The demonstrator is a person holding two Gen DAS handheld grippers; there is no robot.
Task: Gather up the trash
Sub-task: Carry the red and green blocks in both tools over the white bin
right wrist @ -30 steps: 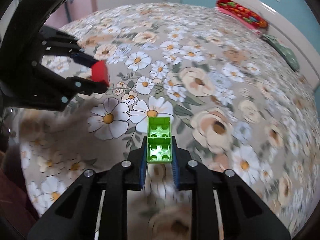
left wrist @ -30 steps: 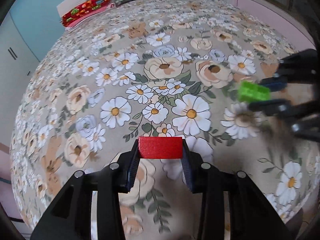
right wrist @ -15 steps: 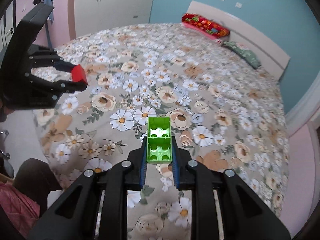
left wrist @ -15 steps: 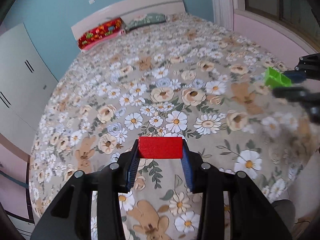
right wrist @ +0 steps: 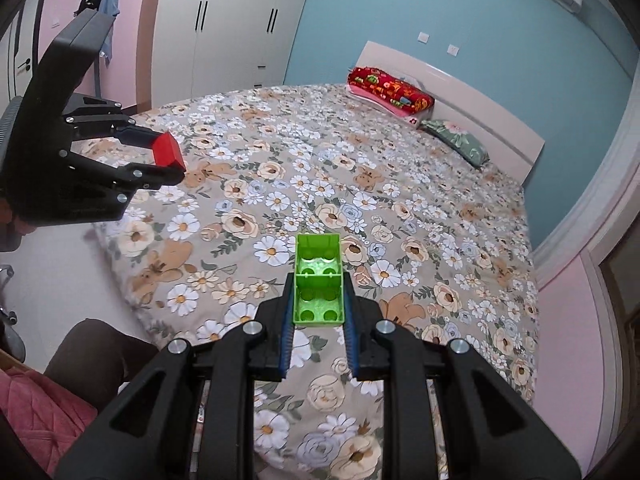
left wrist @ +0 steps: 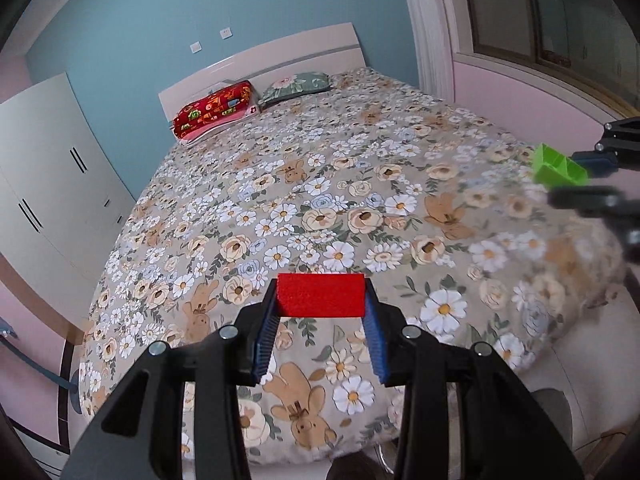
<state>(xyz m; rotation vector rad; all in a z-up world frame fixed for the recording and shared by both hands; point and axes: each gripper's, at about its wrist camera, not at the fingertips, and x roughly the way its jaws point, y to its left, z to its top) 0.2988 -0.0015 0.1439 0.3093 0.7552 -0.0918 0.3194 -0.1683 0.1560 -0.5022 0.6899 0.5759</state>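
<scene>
We're gripping a red block (left wrist: 321, 295) in the left gripper (left wrist: 321, 312), clamped between both pads. We're pinching a green brick (right wrist: 319, 280), hollow side up, in the right gripper (right wrist: 318, 312). Both are hanging above the floral bed (left wrist: 360, 208), near its foot.

The left gripper (left wrist: 321, 304) is held tilted downward, its jaws clamped on a red block (left wrist: 321, 295). The right gripper (right wrist: 318, 300) is likewise angled down, closed on a green brick (right wrist: 319, 280).
</scene>
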